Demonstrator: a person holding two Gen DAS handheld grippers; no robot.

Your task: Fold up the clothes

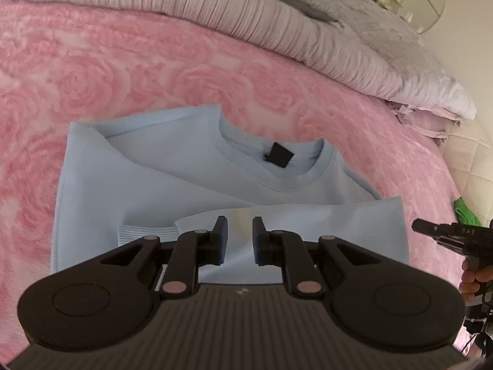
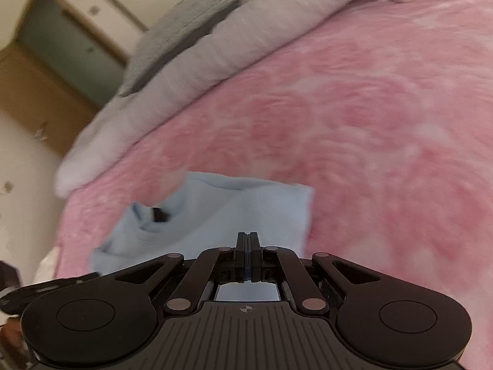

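Observation:
A light blue sweatshirt [image 1: 185, 185] lies partly folded on the pink rose-pattern blanket [image 1: 123, 71]. Its collar with a black label [image 1: 279, 154] faces up, and a sleeve with a ribbed cuff [image 1: 144, 234] is laid across the body. My left gripper [image 1: 240, 228] hovers over the lower fold with its jaws a little apart and nothing between them. The right gripper [image 1: 419, 225] shows at the right edge, off the garment, held by a hand [image 1: 471, 277]. In the blurred right wrist view, my right gripper [image 2: 248, 240] is shut and empty above the sweatshirt [image 2: 231, 212].
A bunched grey-pink duvet [image 1: 277, 21] runs along the far side of the bed [image 2: 185, 61]. Something green [image 1: 465, 212] lies off the bed's right edge. A wardrobe door [image 2: 61, 46] stands beyond the bed. The pink blanket [image 2: 369, 123] stretches wide to the right.

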